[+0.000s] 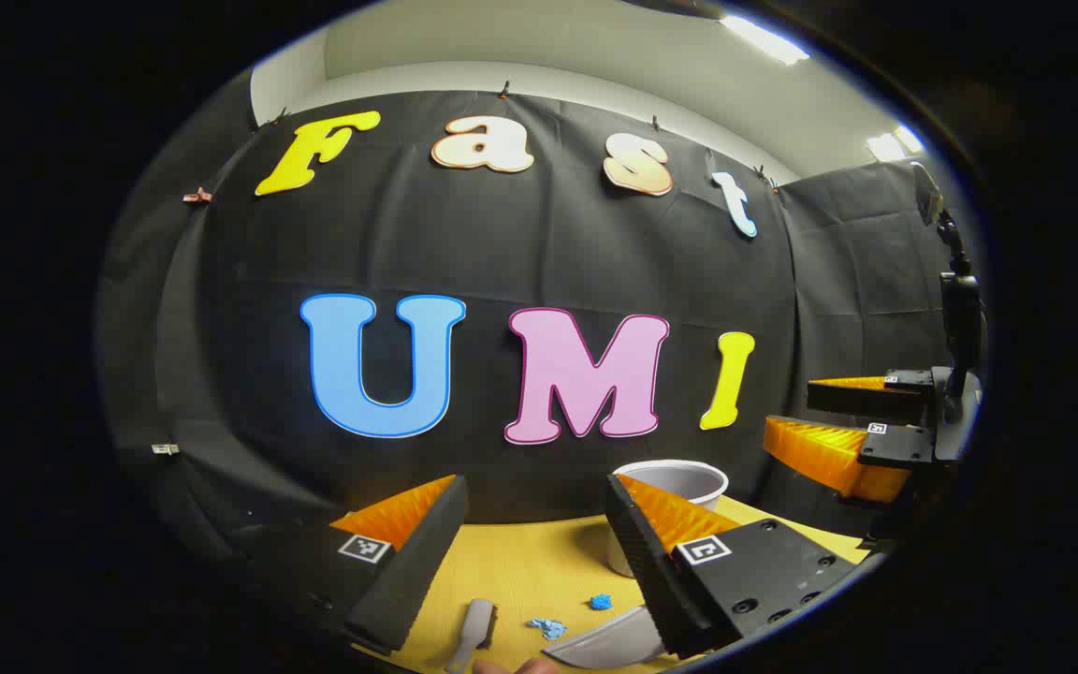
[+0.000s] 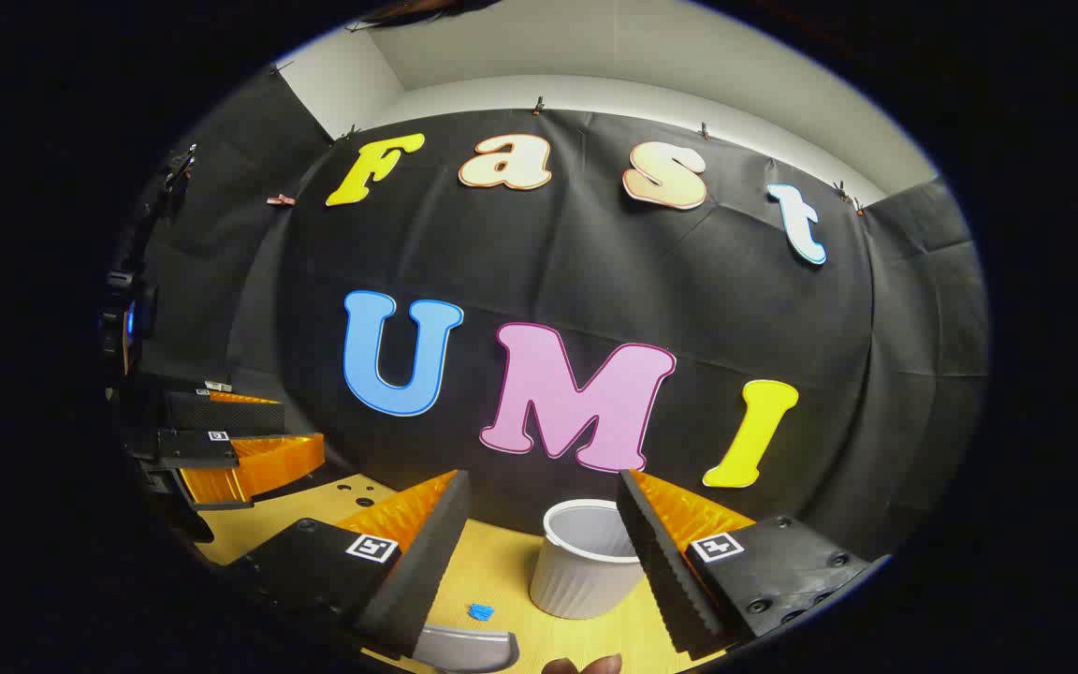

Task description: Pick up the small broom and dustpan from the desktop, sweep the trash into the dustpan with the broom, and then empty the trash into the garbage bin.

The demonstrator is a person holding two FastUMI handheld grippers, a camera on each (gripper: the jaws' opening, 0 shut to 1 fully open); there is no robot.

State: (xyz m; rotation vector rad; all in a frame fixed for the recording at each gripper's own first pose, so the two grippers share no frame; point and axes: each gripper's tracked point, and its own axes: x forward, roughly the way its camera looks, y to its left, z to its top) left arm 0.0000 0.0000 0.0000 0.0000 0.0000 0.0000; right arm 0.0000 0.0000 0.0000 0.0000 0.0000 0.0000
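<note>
On the tabletop [image 1: 520, 562], the broom [image 1: 471, 632] lay left of the trash [image 1: 548, 625]; the garbage bin [image 2: 586, 562] stood behind the dustpan [image 2: 464, 646].

This is a recording booth set up inside a plain room, more a lab or studio corner than a home. A black cloth backdrop [image 2: 595, 271] hangs as the wall, pinned along its top edge with small clips, and it folds round at the sides to close the space in. Above the cloth, a bare pale wall [image 2: 651, 94] and ceiling show, with bright strip lights [image 1: 764, 37] overhead. Below the cloth sits a yellow wood-grain surface [image 2: 502, 571], butted right up to it. To one side of the cloth, dark gear on a stand [image 1: 960, 309] rises beside the surface, the kind used for filming.
</note>
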